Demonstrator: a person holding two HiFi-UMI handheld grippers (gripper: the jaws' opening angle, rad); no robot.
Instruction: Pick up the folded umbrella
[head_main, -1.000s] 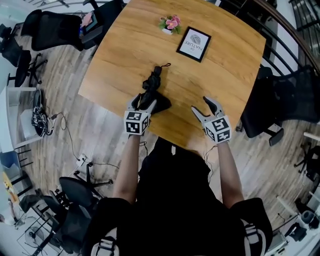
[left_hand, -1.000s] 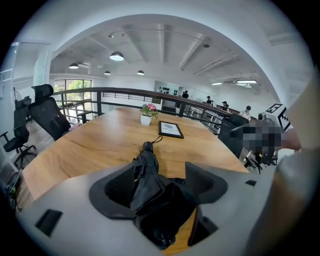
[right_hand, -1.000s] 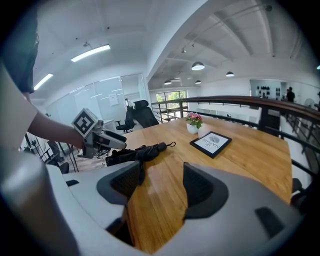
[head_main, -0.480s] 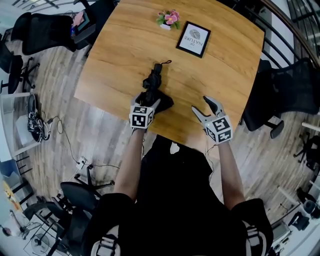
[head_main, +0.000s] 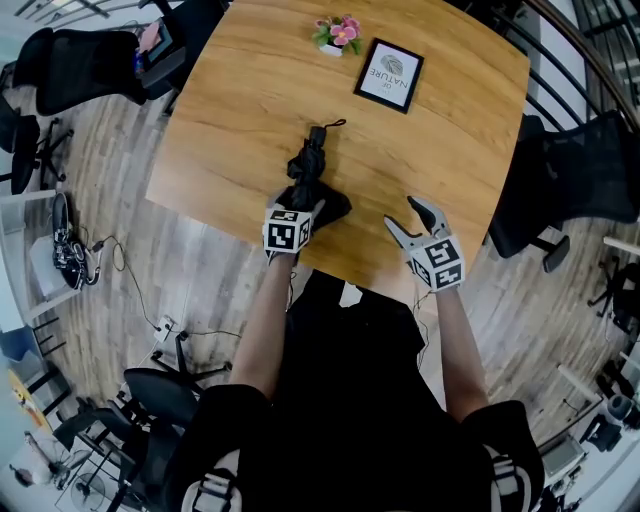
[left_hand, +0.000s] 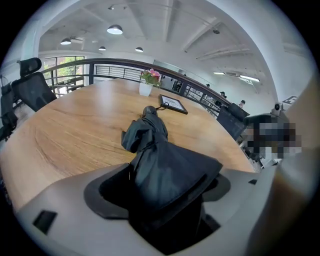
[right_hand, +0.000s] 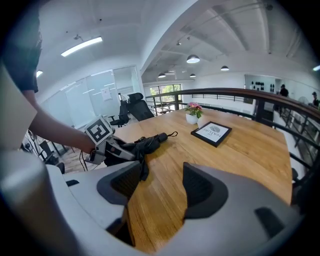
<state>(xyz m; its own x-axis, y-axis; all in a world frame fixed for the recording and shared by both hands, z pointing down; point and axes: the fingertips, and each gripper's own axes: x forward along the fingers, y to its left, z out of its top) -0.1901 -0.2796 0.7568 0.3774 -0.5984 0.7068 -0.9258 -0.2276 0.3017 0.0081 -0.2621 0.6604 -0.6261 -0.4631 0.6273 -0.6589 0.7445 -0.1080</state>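
Observation:
The folded black umbrella (head_main: 310, 165) lies on the wooden table (head_main: 230, 110), its strap end pointing away from me. My left gripper (head_main: 298, 205) is down over the umbrella's near end. In the left gripper view the loose cloth (left_hand: 150, 135) fills the gap between the wide jaws of the left gripper (left_hand: 160, 187). They have just been opening, and the left pad stands off the cloth. My right gripper (head_main: 405, 215) hovers open and empty over the table's near edge, to the right of the umbrella (right_hand: 145, 142).
A framed print (head_main: 388, 75) and a small pot of pink flowers (head_main: 338, 33) stand at the table's far side. Black office chairs stand at the right (head_main: 570, 180) and far left (head_main: 90, 65). A railing runs behind the table.
The left gripper has sunk toward the table and closed in over the umbrella's near end. The right gripper has hardly moved.

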